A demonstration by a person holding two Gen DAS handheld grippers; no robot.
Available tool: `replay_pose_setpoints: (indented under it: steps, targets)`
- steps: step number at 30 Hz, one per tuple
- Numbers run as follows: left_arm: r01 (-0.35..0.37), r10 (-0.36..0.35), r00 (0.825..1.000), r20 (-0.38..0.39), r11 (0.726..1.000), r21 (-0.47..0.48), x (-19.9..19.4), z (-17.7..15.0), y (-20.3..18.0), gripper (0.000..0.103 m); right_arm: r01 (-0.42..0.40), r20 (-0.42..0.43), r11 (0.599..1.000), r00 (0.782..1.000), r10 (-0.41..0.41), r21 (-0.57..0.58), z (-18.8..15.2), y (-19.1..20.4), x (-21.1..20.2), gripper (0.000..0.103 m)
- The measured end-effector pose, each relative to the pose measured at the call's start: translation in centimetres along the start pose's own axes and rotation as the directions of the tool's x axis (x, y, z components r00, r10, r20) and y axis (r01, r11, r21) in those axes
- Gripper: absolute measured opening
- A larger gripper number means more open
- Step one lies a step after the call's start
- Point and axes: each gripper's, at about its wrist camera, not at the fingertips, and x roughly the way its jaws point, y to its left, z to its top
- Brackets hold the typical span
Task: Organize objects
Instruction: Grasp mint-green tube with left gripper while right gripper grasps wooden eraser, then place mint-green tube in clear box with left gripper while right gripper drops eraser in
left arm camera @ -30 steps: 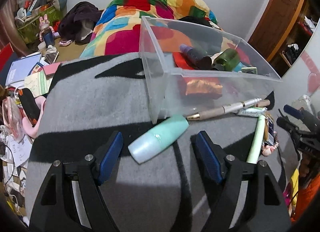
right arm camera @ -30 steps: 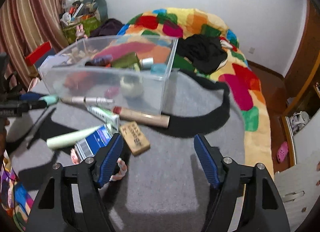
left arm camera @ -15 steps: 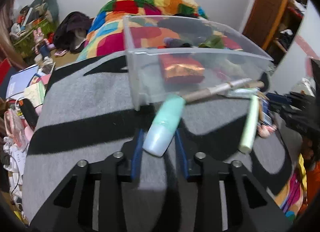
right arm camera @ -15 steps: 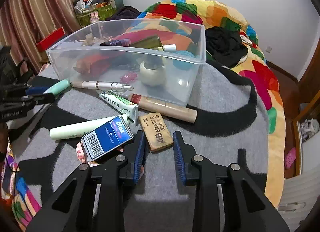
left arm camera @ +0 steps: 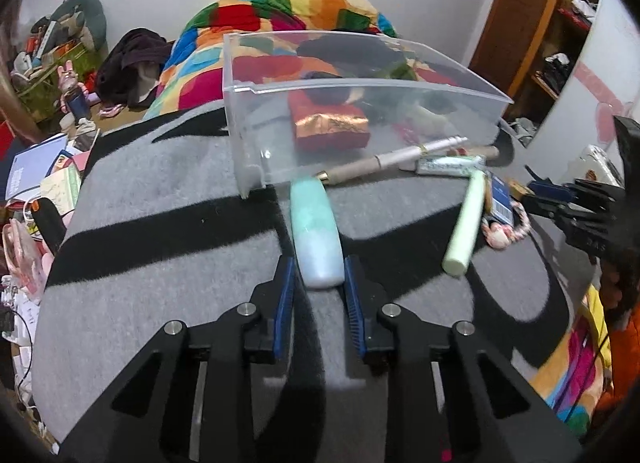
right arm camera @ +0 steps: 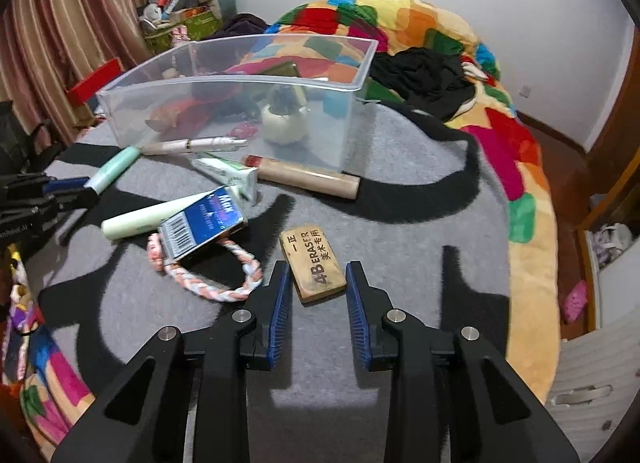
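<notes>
A mint-green bottle (left arm camera: pixel 314 223) lies on the grey blanket (left arm camera: pixel 160 243), its far end touching the clear plastic bin (left arm camera: pixel 360 83). My left gripper (left arm camera: pixel 318 263) is shut on the bottle's near end, with both blue pads against its sides. In the right wrist view a tan "4B ERASER" block (right arm camera: pixel 312 259) lies flat on the blanket, and my right gripper (right arm camera: pixel 316 267) is shut on its near end. The bin (right arm camera: pixel 240 81) holds a red-and-gold packet, a white pot and several other items. My left gripper (right arm camera: pixel 68 187) also shows at the far left there, on the mint bottle (right arm camera: pixel 116 167).
Along the bin's front lie a pen (right arm camera: pixel 192 145), a toothpaste tube (right arm camera: pixel 224 171) and a wooden cylinder (right arm camera: pixel 308 179). A pale green tube (right arm camera: pixel 140 219), a blue barcode box (right arm camera: pixel 204 223) and a braided cord loop (right arm camera: pixel 208 283) lie left of the eraser. A colourful duvet lies behind.
Both grippers went from wide open to shut. The left one closed on the mint bottle, which swung round to point along its fingers. The right one moved in and closed on the eraser.
</notes>
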Motion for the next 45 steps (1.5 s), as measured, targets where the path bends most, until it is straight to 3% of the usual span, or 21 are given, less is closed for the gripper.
replay_pose_setpoints:
  steps: [3, 11, 13, 23, 39, 45]
  targets:
    - [-0.036, 0.036, 0.999, 0.005, 0.999, 0.009, 0.6, 0.6, -0.4, 0.033, 0.023, -0.008, 1.0, 1.0, -0.022, 0.001, 0.6, 0.0, 0.5, 0.026]
    - [-0.122, 0.119, 0.992, 0.037, 0.99, 0.075, 1.5, 1.3, -2.1, 0.031, 0.002, 0.006, 1.0, 1.0, -0.002, 0.027, 0.7, -0.3, 0.8, 0.025]
    - [-0.118, 0.115, 0.992, 0.044, 0.99, 0.082, 1.3, 1.0, -2.3, 0.024, -0.004, 0.012, 0.999, 1.0, 0.003, 0.043, 0.5, -0.4, 0.6, 0.024]
    - [-0.094, 0.088, 0.993, 0.084, 0.993, 0.071, -1.1, 0.4, -2.6, 0.024, -0.047, 0.092, 0.991, 0.995, 0.035, 0.127, 1.1, -1.1, -2.0, 0.023]
    - [-0.069, 0.045, 0.961, 0.272, 0.994, 0.079, -5.8, 5.2, -3.9, 0.024, -0.046, 0.263, 0.992, 0.965, 0.013, 0.121, 6.8, 0.8, -5.8, 0.023]
    - [-0.057, 0.04, 0.959, 0.28, 0.997, 0.05, -5.0, 7.4, -3.1, 0.024, -0.07, 0.263, 0.99, 0.964, 0.035, 0.125, 9.2, 1.2, -4.8, 0.023]
